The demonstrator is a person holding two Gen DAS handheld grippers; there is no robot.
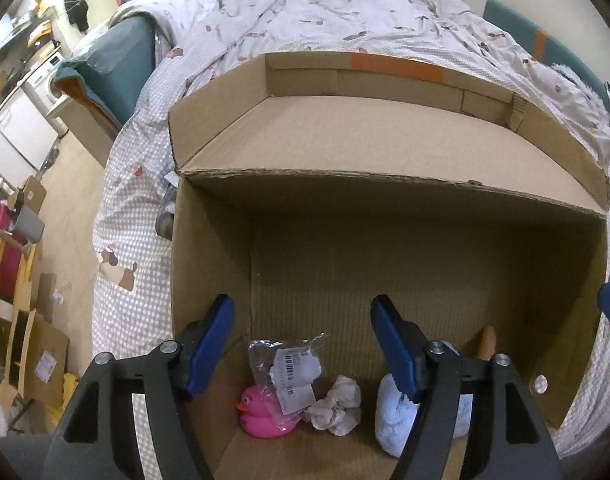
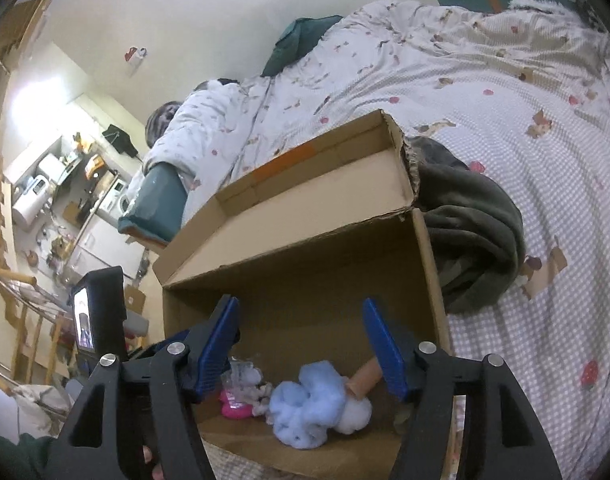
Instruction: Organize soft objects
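Only right wrist view shows dark blanket [image 2: 473,236] beside cardboard box [image 2: 305,248] — duck [image 2: 235,408] half-hidden.

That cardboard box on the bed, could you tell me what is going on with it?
A person holds two grippers over the open cardboard box, which sits on a bed with a patterned quilt. Inside lie a pink rubber duck, a plastic bag with labels, a white scrunchie and a blue fluffy toy. The left gripper and right gripper are both open and empty.
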